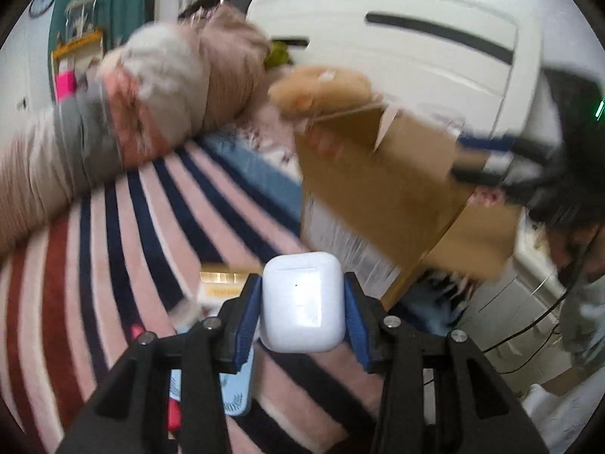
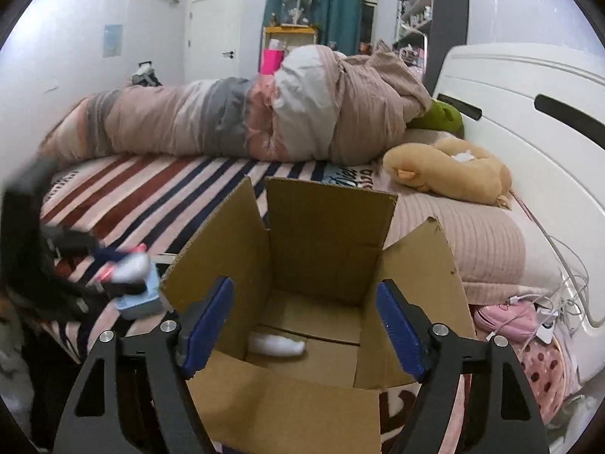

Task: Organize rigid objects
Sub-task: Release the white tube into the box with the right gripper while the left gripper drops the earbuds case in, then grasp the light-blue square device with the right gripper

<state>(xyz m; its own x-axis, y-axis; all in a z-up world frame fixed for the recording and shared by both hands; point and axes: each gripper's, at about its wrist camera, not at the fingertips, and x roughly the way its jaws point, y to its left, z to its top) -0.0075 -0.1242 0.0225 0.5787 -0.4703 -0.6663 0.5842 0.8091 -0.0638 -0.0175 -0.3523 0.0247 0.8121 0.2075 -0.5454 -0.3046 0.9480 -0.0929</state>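
My left gripper is shut on a white earbuds case and holds it above the striped blanket, left of the open cardboard box. In the right wrist view the left gripper appears blurred at the left with the white case, beside the box. My right gripper is open and empty, its jaws wide apart above the box's opening. A white object lies on the box floor.
A light blue box and a pink item lie on the blanket near the left gripper; a yellow-white packet lies ahead. A rolled quilt, tan plush toy and white headboard bound the bed. Cables lie at right.
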